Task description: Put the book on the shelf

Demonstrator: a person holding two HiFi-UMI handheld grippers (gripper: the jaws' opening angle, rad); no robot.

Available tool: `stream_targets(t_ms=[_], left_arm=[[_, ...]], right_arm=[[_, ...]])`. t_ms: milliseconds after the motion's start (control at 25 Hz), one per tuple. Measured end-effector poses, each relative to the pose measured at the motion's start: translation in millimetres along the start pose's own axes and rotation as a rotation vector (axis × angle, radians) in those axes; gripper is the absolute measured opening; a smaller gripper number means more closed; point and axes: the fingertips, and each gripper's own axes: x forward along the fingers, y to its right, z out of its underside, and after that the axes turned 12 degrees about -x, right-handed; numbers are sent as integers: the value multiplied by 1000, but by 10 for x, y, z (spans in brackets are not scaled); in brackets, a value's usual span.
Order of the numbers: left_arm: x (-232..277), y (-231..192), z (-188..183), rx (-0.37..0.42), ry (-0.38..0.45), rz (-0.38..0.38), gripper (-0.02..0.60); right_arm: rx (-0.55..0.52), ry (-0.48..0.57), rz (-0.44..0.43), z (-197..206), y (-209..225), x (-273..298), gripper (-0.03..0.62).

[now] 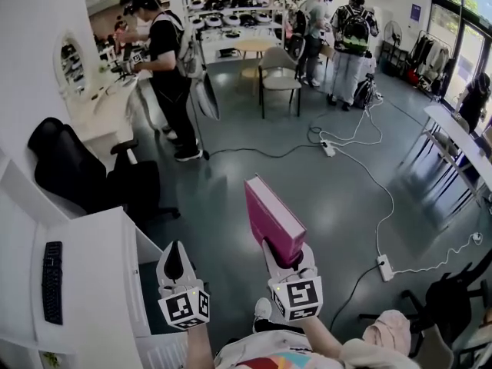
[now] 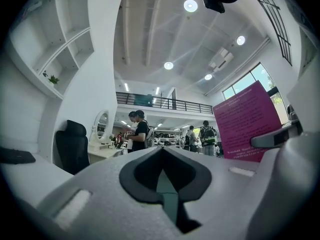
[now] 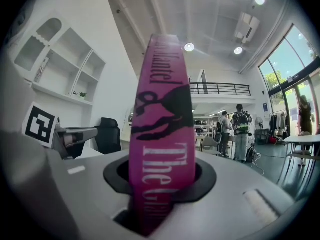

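A magenta book (image 1: pixel 270 214) stands upright with its spine up, and my right gripper (image 1: pixel 286 258) is shut on its lower end. In the right gripper view the book's spine (image 3: pixel 162 109) rises straight out from between the jaws of the right gripper (image 3: pixel 160 181). My left gripper (image 1: pixel 175 266) hangs to the left of the book, shut and empty. In the left gripper view the left gripper (image 2: pixel 162 184) has its pads together, and the book's cover (image 2: pixel 250 121) shows at the right. White wall shelves (image 3: pixel 65 69) (image 2: pixel 60 44) rise high on the left.
A white desk unit (image 1: pixel 92 275) with a black keyboard (image 1: pixel 52 281) stands at my left. Beyond it is a black office chair (image 1: pixel 69 171). A person (image 1: pixel 169 60) stands at a counter ahead, others (image 1: pixel 346 37) farther back. Cables and a power strip (image 1: pixel 384 267) lie on the floor.
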Motion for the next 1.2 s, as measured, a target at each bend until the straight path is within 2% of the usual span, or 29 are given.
stream_targets(t_ms=[280, 440, 680, 1200], left_arm=[[582, -75, 249, -7, -14, -27, -2], [588, -220, 242, -35, -12, -51, -2], [297, -802, 193, -7, -2, -217, -2], [47, -1957, -595, 100, 108, -476, -2]], right_arm=[[-3, -8, -33, 144, 202, 664, 146], [-1, -19, -89, 199, 48, 994, 146], [-5, 18, -239, 97, -496, 1272, 146], [1, 138, -485, -579, -1655, 2130, 146]])
